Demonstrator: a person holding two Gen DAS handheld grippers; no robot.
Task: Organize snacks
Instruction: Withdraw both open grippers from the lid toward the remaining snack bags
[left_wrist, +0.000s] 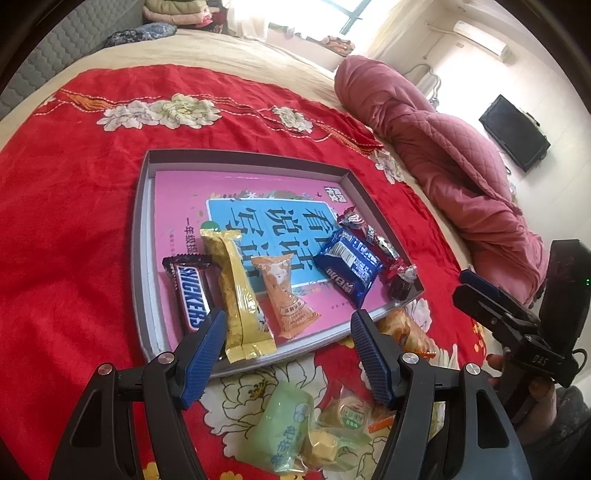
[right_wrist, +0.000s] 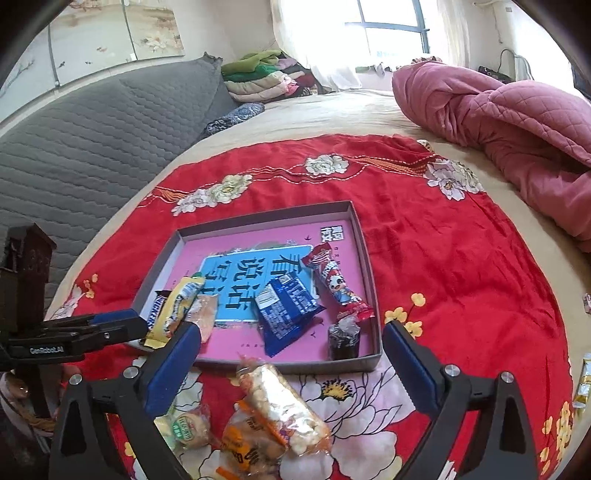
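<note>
While angled down, both claws seemingly empty.

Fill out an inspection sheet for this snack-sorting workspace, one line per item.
Surface: red floral blanket on a bed.
Job's things: grey tray holds Snickers bar, yellow pack, orange pack, blue pack, red pack, dark sweet; loose snacks lie before it.
Clutter: pink book lining the tray.
Grippers: left claw and right claw open, empty.
Cables: nothing seen.
Surroundings: pink quilt, folded clothes, window.
</note>
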